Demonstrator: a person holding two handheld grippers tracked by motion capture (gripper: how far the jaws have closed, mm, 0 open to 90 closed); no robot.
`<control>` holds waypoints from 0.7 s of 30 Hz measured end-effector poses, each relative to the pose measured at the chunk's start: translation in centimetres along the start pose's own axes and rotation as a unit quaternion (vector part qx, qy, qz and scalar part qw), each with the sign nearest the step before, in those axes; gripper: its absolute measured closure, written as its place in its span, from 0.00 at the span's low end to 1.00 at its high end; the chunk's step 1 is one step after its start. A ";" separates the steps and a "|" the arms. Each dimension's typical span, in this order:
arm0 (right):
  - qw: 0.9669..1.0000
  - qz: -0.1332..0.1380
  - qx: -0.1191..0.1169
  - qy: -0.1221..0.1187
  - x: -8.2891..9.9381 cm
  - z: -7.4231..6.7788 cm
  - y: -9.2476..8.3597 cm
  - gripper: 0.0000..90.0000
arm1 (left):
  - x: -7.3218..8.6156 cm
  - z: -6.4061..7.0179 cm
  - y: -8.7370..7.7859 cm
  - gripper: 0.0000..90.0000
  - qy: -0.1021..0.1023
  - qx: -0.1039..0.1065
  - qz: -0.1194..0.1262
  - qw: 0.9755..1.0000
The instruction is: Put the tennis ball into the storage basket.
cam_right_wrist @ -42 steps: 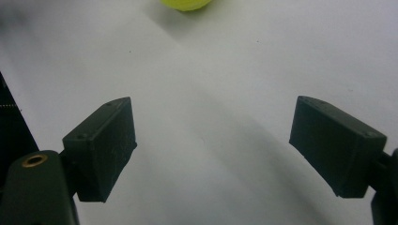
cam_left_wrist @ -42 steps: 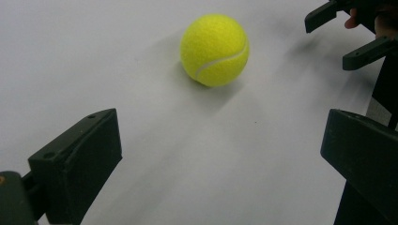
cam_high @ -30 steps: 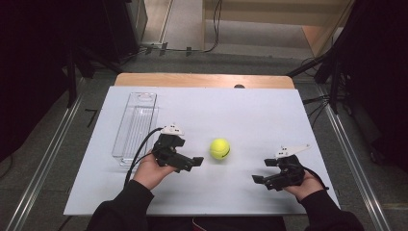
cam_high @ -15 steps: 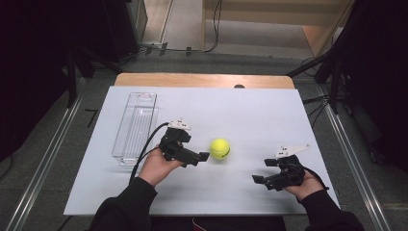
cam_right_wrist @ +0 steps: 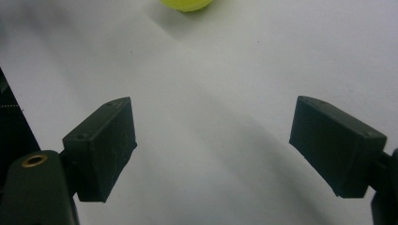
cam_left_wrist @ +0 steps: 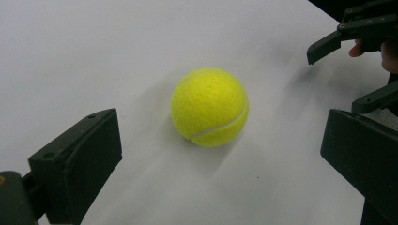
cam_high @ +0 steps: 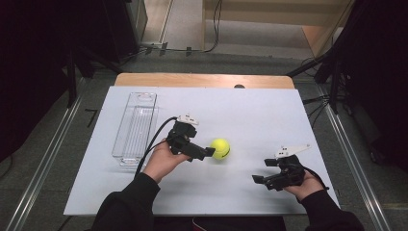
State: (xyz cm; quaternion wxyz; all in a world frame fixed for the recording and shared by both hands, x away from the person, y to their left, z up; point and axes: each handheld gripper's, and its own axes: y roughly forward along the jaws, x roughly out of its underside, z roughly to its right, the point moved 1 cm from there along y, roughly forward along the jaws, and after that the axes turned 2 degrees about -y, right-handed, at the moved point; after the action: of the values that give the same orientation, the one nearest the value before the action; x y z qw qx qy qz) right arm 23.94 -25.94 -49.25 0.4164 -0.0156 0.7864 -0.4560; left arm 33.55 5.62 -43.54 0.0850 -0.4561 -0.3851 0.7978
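Observation:
A yellow tennis ball (cam_high: 220, 148) lies on the white table top (cam_high: 250, 115), near the middle. My left gripper (cam_high: 204, 147) is just left of the ball and open. In the left gripper view the ball (cam_left_wrist: 210, 107) rests a little ahead of the left gripper (cam_left_wrist: 220, 161), whose wide-spread jaws hold nothing. My right gripper (cam_high: 262, 172) sits near the front right of the table, open, pointing left. In the right gripper view the right gripper (cam_right_wrist: 213, 150) has bare table between its jaws, and the ball (cam_right_wrist: 185, 4) peeks in at the top edge.
A clear plastic box (cam_high: 135, 128) stands lengthwise at the table's left side, behind my left hand. A wooden strip (cam_high: 202, 80) borders the far edge. The other hand's gripper (cam_left_wrist: 361, 28) appears at the upper right of the left gripper view.
My left gripper has moved right and slightly forward, closing in on the ball. The ball and the right gripper have stayed put.

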 end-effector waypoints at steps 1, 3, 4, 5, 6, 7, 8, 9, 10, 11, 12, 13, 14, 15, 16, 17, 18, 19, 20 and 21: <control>1.000 0.000 0.000 0.000 0.0 0.0 0.0 0.14 | -0.1 0.0 0.1 0.00 0.003 -0.001 -0.002 1.000; 1.000 0.000 0.000 0.000 0.0 0.0 0.0 0.14 | -0.2 0.1 0.4 0.00 0.004 0.000 -0.003 1.000; 1.000 0.000 0.000 0.000 0.0 0.0 0.0 0.14 | -0.3 0.1 0.5 0.00 0.002 0.001 -0.003 1.000; 1.000 0.000 0.000 -0.001 0.0 0.0 0.0 0.14 | -0.4 0.1 0.6 0.00 0.004 0.002 -0.003 1.000; 1.000 0.000 0.000 0.000 0.0 0.0 0.0 0.14 | -0.4 0.0 0.6 0.00 0.002 0.003 -0.002 1.000; 1.000 0.000 0.000 0.000 0.0 0.0 0.0 0.14 | -0.5 0.0 0.8 0.00 0.001 0.003 -0.002 1.000; 1.000 0.000 0.000 -0.001 0.0 0.0 0.0 0.14 | -0.6 0.0 0.9 0.00 0.004 0.002 -0.004 1.000; 1.000 0.000 -0.001 -0.001 0.0 0.0 0.0 0.14 | -0.7 0.0 1.0 0.00 0.003 0.001 -0.003 1.000; 1.000 0.000 -0.001 -0.001 0.0 0.0 0.0 0.14 | -0.8 0.0 1.1 0.00 0.004 0.000 -0.004 1.000; 1.000 0.000 -0.001 -0.001 0.0 0.0 0.0 0.14 | -0.9 -0.1 1.3 0.00 0.006 0.000 -0.005 1.000; 1.000 0.000 -0.001 -0.001 0.0 0.0 0.0 0.14 | -1.0 -0.1 1.4 0.00 0.004 0.000 -0.004 1.000; 1.000 0.000 -0.001 -0.001 0.0 0.0 0.0 0.14 | -1.1 -0.1 1.5 0.00 0.005 0.000 -0.003 1.000; 1.000 0.000 -0.001 -0.001 0.0 0.0 0.0 0.14 | -1.2 -0.1 1.6 0.00 0.005 0.002 -0.004 1.000; 1.000 0.000 -0.001 -0.001 0.0 0.0 0.0 0.14 | -1.2 -0.1 1.8 0.00 0.003 0.002 -0.004 1.000; 1.000 0.000 -0.002 -0.001 0.0 0.0 0.0 0.14 | -1.3 -0.1 1.9 0.00 0.005 0.001 -0.006 1.000; 1.000 -0.001 -0.001 -0.001 0.0 0.0 0.0 0.14 | -1.4 -0.1 2.1 0.00 0.007 0.000 -0.007 1.000; 1.000 0.000 -0.002 -0.001 0.0 0.0 0.0 0.14 | -1.5 -0.1 2.2 0.00 0.005 0.000 -0.006 1.000; 1.000 0.000 -0.001 0.000 0.0 0.0 0.0 0.14 | -1.6 -0.1 2.4 0.00 0.007 0.000 -0.007 1.000; 1.000 0.000 -0.001 -0.001 0.0 0.0 0.0 0.14 | -1.7 0.0 2.6 0.00 0.006 0.000 -0.006 1.000; 1.000 0.000 -0.001 -0.001 0.0 0.0 0.0 0.14 | -1.8 0.0 2.7 0.00 0.008 0.001 -0.008 1.000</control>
State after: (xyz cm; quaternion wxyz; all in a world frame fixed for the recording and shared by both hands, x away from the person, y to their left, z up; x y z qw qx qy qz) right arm 23.93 -25.92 -49.26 0.4170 -0.0161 0.7866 -0.4552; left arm 35.18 2.89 -44.28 0.0946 -0.4591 -0.3870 0.7941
